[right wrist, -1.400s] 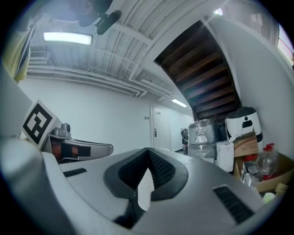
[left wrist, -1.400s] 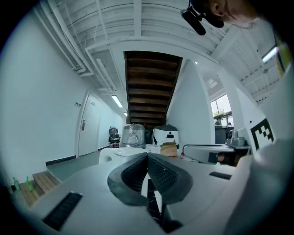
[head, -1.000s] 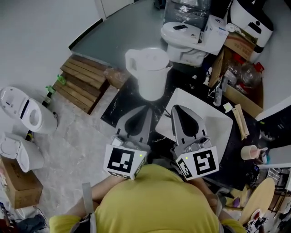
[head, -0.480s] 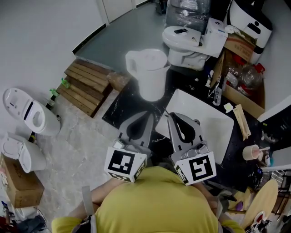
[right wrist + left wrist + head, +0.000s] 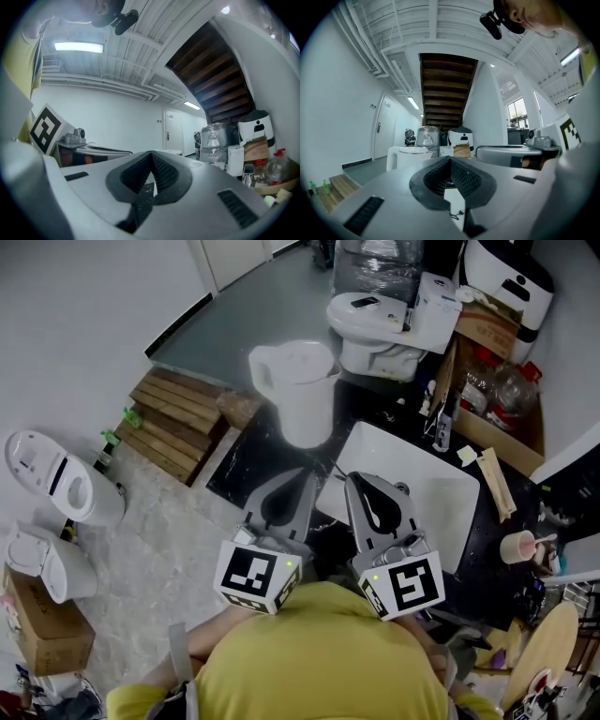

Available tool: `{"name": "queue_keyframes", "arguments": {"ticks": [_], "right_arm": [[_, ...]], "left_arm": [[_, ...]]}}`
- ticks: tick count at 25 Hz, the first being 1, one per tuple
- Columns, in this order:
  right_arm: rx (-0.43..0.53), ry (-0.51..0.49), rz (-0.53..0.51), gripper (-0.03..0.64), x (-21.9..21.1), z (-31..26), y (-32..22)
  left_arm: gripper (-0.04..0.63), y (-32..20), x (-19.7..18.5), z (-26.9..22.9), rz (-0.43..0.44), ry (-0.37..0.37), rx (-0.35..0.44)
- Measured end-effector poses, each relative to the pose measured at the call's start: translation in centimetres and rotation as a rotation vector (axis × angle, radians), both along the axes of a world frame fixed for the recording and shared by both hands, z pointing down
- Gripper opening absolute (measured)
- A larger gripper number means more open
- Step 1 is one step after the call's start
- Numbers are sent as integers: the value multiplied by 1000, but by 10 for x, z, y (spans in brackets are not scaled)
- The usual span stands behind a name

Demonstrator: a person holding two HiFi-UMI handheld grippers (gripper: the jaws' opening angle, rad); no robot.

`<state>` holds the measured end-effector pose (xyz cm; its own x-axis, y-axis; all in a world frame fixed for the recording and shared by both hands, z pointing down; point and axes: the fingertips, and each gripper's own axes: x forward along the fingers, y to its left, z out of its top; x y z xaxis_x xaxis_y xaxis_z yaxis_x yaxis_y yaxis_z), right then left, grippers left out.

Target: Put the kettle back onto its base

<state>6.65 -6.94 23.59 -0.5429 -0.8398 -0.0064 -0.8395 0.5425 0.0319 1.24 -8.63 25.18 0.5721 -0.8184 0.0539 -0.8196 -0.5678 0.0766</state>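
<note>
White plastic, the kettle (image 5: 298,395) stood near the dark counter's (image 5: 246,460) left edge, well apart from both grippers. The left gripper (image 5: 300,474) was pinched shut on nothing, and so was the right gripper (image 5: 360,476). I could not pick out a base. A push from closed jaws would likely have tipped the kettle over that edge.

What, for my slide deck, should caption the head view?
Shut and empty, the left gripper and right gripper point toward a white plastic kettle on the dark stone counter.
</note>
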Motion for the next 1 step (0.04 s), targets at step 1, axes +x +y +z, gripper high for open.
{"name": "queue_keyframes", "arguments": {"ticks": [1], "right_arm": [[-2, 0, 1, 17, 1, 1, 1]], "left_arm": [[9, 0, 2, 0, 3, 0, 1]]}}
